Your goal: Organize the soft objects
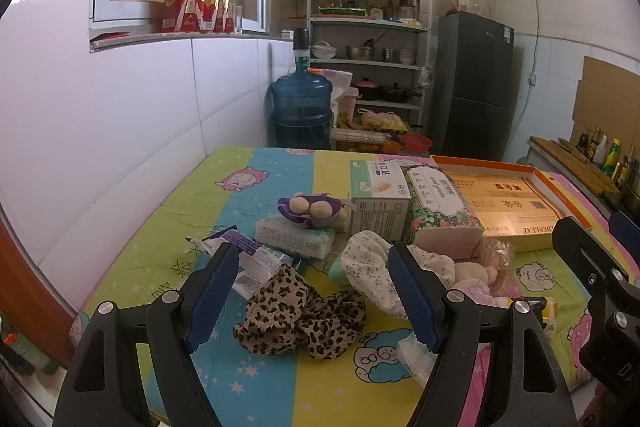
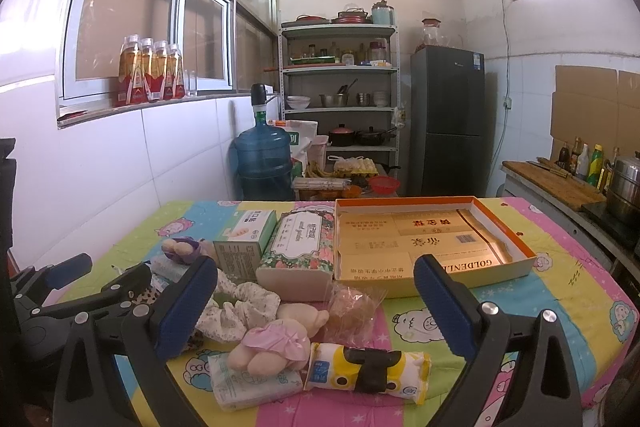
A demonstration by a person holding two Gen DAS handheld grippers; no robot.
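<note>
Both claws (image 1: pixel 312 295) (image 2: pixel 316 303) wide above soft clutter on cartoon-print tablecloth (image 2: pixel 560 291), tiled kitchen shelves (image 2: pixel 340 107) behind.

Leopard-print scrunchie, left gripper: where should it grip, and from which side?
Judging by its pose, come straight down from above onto the leopard-print scrunchie, which lies flat and crumpled on the cloth between the open left gripper fingers. Pinch the raised bunched fold near its middle; the edges lie too flat to catch.

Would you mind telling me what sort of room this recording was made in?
Most likely a home kitchen or pantry: a metal shelf holds pots and bowls, a dark fridge stands beside it, and a water jug sits in the corner behind the cloth-covered table.
</note>
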